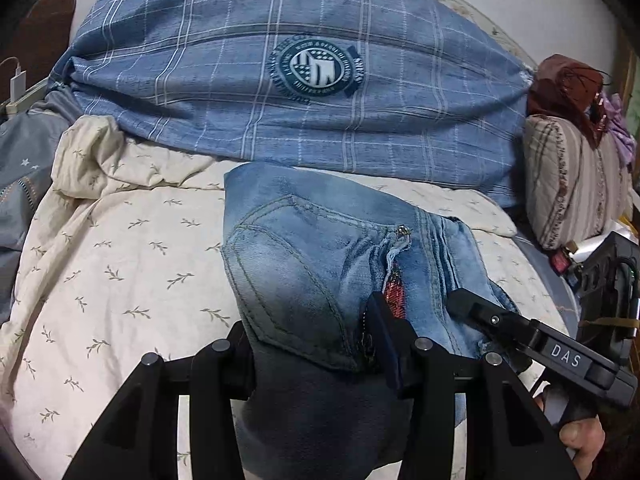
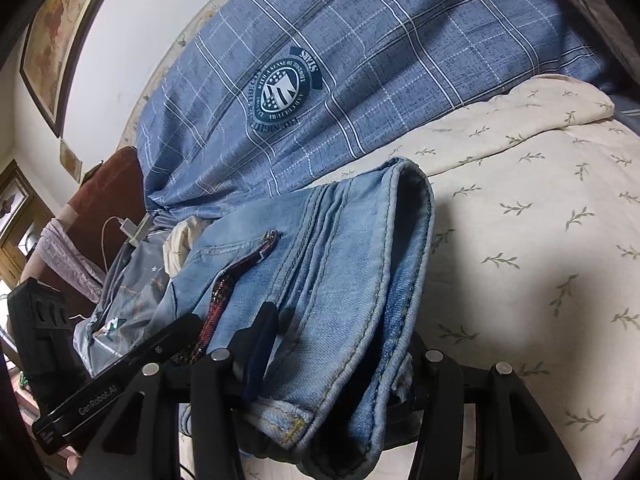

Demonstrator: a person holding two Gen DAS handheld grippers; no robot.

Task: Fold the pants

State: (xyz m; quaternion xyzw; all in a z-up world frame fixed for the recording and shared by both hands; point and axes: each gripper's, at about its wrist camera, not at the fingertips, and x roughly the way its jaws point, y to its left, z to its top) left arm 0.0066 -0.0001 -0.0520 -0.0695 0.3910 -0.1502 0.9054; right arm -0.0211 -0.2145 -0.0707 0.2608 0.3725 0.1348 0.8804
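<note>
The light blue jeans (image 1: 304, 248) are folded into a thick bundle and hang just above the cream leaf-print bed sheet (image 1: 120, 264). My left gripper (image 1: 312, 320) is shut on the near edge of the bundle by a back pocket, and the denim hides its left finger. In the left wrist view my right gripper (image 1: 472, 308) bites the bundle's right edge. In the right wrist view the jeans (image 2: 340, 248) show stacked seams and a red trim strip, with my right gripper (image 2: 344, 328) shut on them. My left gripper (image 2: 180, 328) grips their left side.
A blue plaid duvet (image 1: 280, 80) with a round emblem is heaped behind the jeans. A striped pillow (image 1: 572, 184) and dark red cloth lie at the right, a white charger (image 1: 18, 84) at the left. A framed picture (image 2: 52, 40) hangs on the wall. A hand (image 1: 580, 436) holds the right gripper.
</note>
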